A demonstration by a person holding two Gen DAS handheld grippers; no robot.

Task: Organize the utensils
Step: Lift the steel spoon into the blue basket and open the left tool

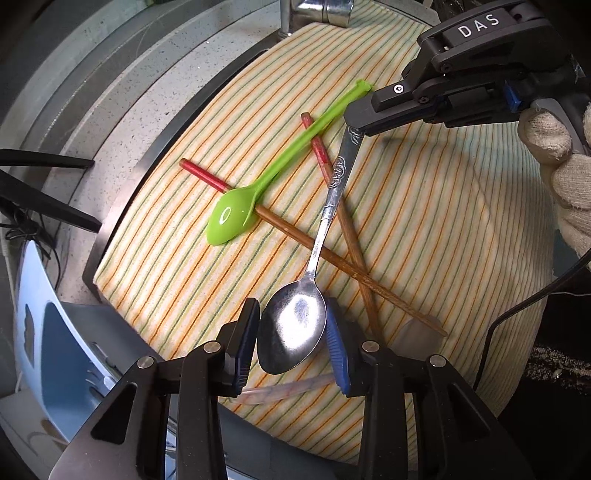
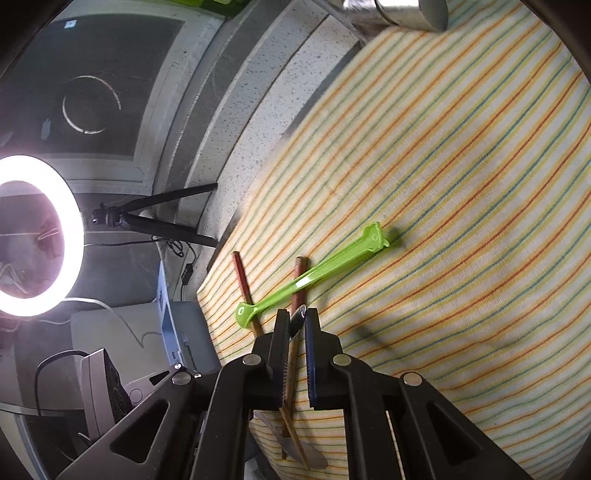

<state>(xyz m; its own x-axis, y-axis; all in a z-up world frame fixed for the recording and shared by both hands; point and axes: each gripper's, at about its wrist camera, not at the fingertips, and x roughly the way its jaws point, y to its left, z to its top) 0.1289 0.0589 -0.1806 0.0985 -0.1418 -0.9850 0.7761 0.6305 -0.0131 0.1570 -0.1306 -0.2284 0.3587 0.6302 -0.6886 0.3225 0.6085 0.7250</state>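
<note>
A metal spoon lies on the striped cloth, its bowl between my left gripper's fingers, which touch its sides. My right gripper is shut on the spoon's handle end, seen close in the right wrist view. A green plastic spoon lies across two red-tipped wooden chopsticks that cross under the metal spoon. The green spoon and chopsticks also show in the right wrist view.
A metal cup stands at the cloth's far edge. A speckled counter borders the cloth on the left. A tripod and ring light stand left. A blue-white object sits near left.
</note>
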